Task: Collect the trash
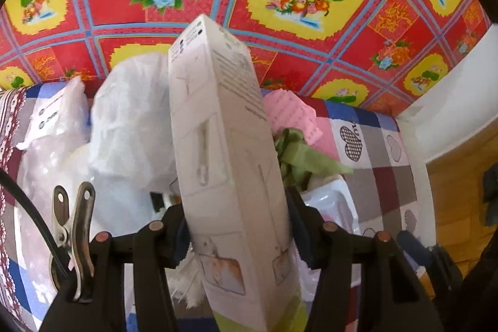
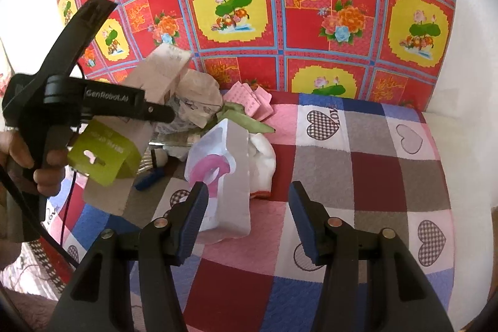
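Observation:
My left gripper [image 1: 239,235] is shut on a long white cardboard box [image 1: 224,145] with a green end, which is held up off the bed. In the right wrist view the same gripper [image 2: 146,111] and box [image 2: 102,157] show at the left, with a hand [image 2: 18,151] on the handle. Below it lies a trash pile: white plastic bags [image 1: 130,129], crumpled paper [image 2: 199,95], pink foam pieces [image 2: 249,101] and a green wrapper [image 2: 242,117]. My right gripper [image 2: 249,217] stands open low over the bed. A white plastic package [image 2: 224,176] with a pink ring lies by its left finger, apart from the right one.
A patchwork bedspread [image 2: 373,176] with heart patches covers the bed. A red floral cloth [image 2: 311,21] hangs behind it and a white wall [image 1: 451,101] stands at the right. A metal clip [image 1: 74,223] and a black cable sit by my left gripper. A small blue item [image 2: 149,179] lies near the pile.

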Tool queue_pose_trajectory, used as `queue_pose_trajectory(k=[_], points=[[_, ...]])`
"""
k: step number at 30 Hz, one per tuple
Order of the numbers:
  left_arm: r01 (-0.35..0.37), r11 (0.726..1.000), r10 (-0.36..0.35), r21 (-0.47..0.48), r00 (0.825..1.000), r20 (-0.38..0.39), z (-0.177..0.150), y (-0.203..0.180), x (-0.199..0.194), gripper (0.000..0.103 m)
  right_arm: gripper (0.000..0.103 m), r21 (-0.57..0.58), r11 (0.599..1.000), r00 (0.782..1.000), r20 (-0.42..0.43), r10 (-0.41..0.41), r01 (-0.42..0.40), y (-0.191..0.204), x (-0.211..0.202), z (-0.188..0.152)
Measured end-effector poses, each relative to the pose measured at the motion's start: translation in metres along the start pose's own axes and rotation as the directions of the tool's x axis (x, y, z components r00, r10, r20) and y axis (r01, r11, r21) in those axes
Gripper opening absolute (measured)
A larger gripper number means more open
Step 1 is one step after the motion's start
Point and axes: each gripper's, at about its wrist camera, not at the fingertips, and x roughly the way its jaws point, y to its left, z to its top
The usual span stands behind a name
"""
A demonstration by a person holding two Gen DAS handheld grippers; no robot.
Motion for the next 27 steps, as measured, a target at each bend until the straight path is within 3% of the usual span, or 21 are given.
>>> queue_pose_trajectory(k=[10, 13, 18, 27], points=[[-0.015, 0.998, 0.015, 0.056, 1.000, -0.001, -0.019, 0.007, -0.031, 0.055, 0.054, 0.004, 0.999, 0.999, 0.012, 0.035, -0.035, 0.020, -0.004, 0.001], [-0.019, 0.997, 0.018, 0.069, 1.000, 0.007, -0.024, 0.012, -0.044, 0.055, 0.048, -0.008, 0.998, 0.997, 0.014, 0.070, -0.070, 0.032, -0.004, 0.003], [-0.023, 0.997, 0.021, 0.078, 0.999, 0.028, -0.034, 0.024, -0.067, 0.055, 0.047, -0.008, 0.996, 0.996, -0.012, 0.092, -0.092, 0.051, 0.007, 0.005], [-0.036, 0.996, 0.032, 0.082, 0.998, 0.055, -0.048, 0.045, -0.098, 0.055, 0.047, 0.051, 0.998, 0.996, -0.092, -0.018, 0.023, 0.052, 0.038, 0.011]])
